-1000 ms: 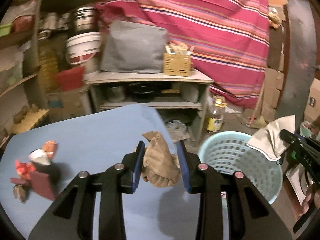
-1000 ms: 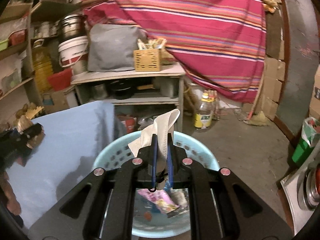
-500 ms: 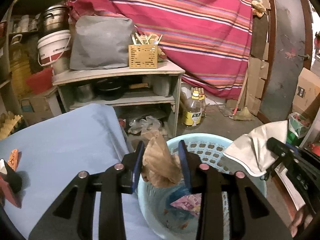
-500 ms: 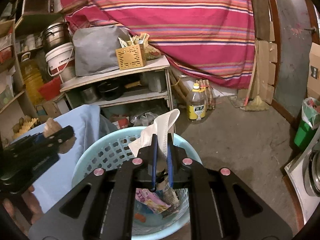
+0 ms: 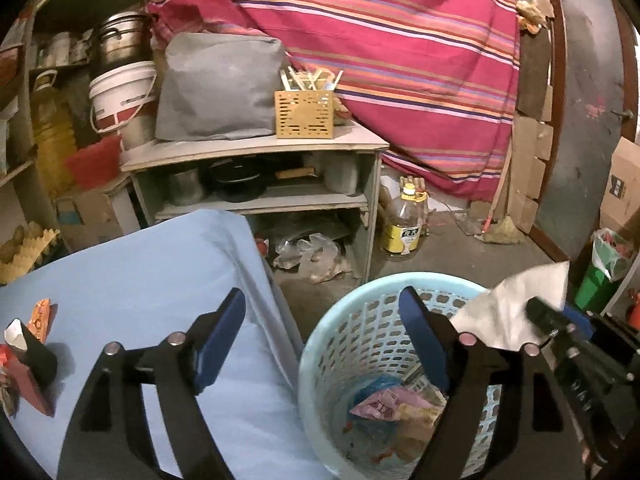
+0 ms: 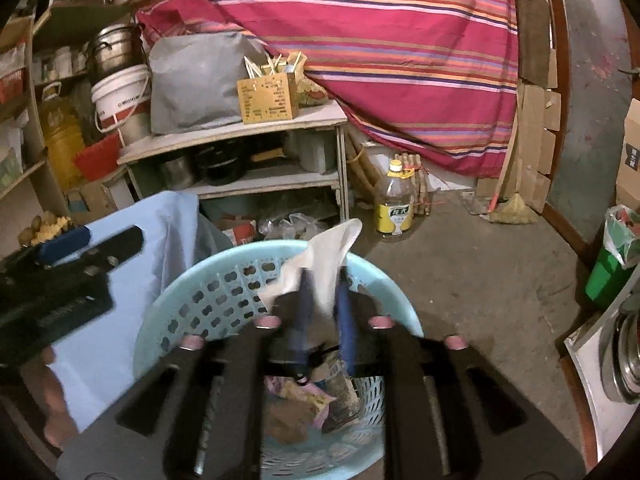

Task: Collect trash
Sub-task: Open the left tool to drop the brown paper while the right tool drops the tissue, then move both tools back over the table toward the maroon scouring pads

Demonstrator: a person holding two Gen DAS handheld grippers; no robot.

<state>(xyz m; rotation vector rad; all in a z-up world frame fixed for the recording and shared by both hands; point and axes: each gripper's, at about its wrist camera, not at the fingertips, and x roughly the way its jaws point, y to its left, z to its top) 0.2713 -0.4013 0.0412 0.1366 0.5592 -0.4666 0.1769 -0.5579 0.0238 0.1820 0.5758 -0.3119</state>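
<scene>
A pale blue plastic basket stands on the floor beside the blue-covered table, with wrappers and paper inside. My left gripper is open and empty above the basket's left rim. My right gripper is over the basket, its jaws slightly apart, with a white tissue still between them. The tissue also shows in the left wrist view. Red and orange wrappers lie on the table at the far left.
A grey shelf unit with pots, a grey bag and a yellow cutlery holder stands behind. An oil bottle stands on the floor. A green bin is at the right. A striped cloth covers the back wall.
My left gripper has opened and the brown crumpled paper has left it. My right gripper's jaws have parted a little around the tissue, above the basket.
</scene>
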